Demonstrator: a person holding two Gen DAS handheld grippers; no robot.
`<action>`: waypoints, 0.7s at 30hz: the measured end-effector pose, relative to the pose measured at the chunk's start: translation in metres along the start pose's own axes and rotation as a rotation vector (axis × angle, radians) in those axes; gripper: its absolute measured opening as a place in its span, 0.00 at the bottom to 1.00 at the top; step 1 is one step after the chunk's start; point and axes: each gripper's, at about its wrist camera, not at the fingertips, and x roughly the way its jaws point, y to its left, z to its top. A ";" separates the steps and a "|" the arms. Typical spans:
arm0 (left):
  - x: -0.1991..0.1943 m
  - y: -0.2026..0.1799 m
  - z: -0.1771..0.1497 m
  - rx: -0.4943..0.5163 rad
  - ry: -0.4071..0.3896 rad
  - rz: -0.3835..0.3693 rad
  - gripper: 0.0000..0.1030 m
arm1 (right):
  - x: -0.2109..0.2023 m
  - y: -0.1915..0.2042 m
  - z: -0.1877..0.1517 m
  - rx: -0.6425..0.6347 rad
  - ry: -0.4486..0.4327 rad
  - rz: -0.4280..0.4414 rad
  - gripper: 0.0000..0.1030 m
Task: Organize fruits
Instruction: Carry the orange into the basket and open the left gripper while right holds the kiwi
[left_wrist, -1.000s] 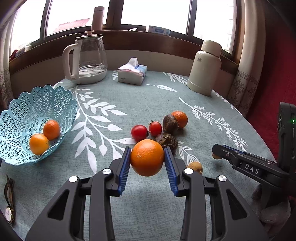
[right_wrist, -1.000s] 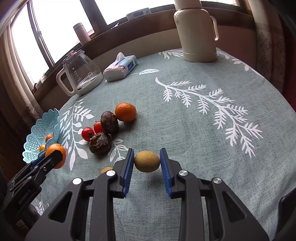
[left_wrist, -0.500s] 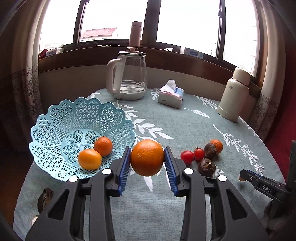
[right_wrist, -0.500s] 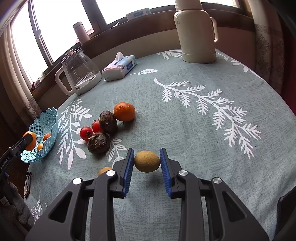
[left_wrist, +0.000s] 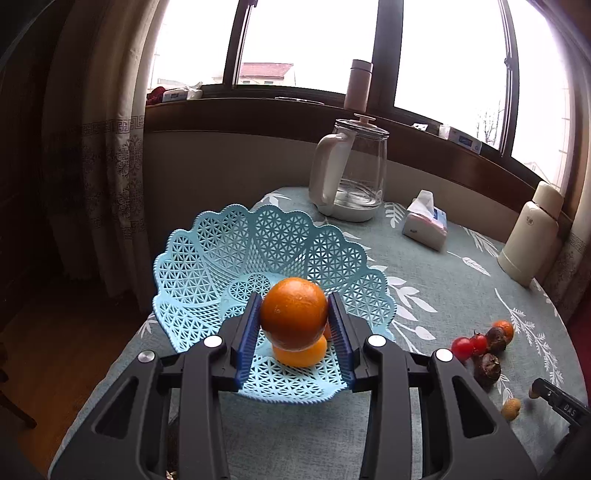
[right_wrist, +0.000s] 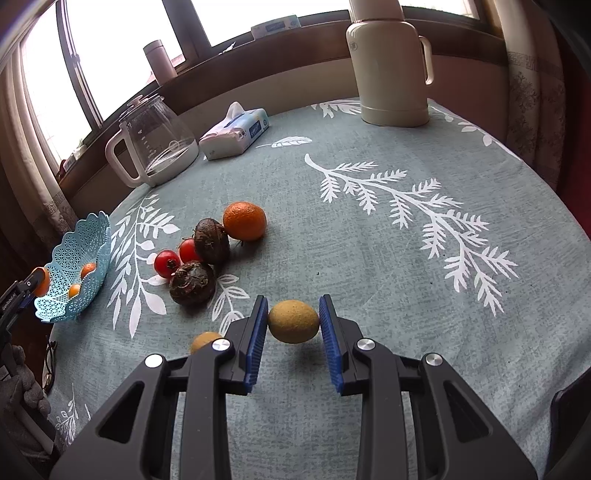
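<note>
The fingers of the left gripper (left_wrist: 294, 325) clamp an orange (left_wrist: 294, 313) over the blue basket (left_wrist: 207, 258), ready for release, while the right gripper (right_wrist: 293, 323) pinches a yellow-green fruit (right_wrist: 293, 322), basket at ten o'clock.

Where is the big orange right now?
In the left wrist view, the big round orange is gripped between the left gripper's blue fingers, held over the light-blue lattice plastic basket, just above a smaller orange fruit lying inside.

Windows (left_wrist: 314, 40) blown out, room corners dim, fisheye warp at edges
</note>
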 end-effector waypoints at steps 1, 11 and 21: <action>0.002 0.003 0.000 -0.005 0.000 0.009 0.37 | 0.000 0.000 0.000 0.000 0.001 -0.002 0.28; 0.007 0.025 -0.004 -0.071 -0.016 0.062 0.55 | 0.002 0.001 0.000 -0.008 0.004 -0.025 0.28; -0.005 0.036 0.001 -0.088 -0.065 0.081 0.59 | -0.001 0.016 0.008 -0.003 0.018 0.021 0.28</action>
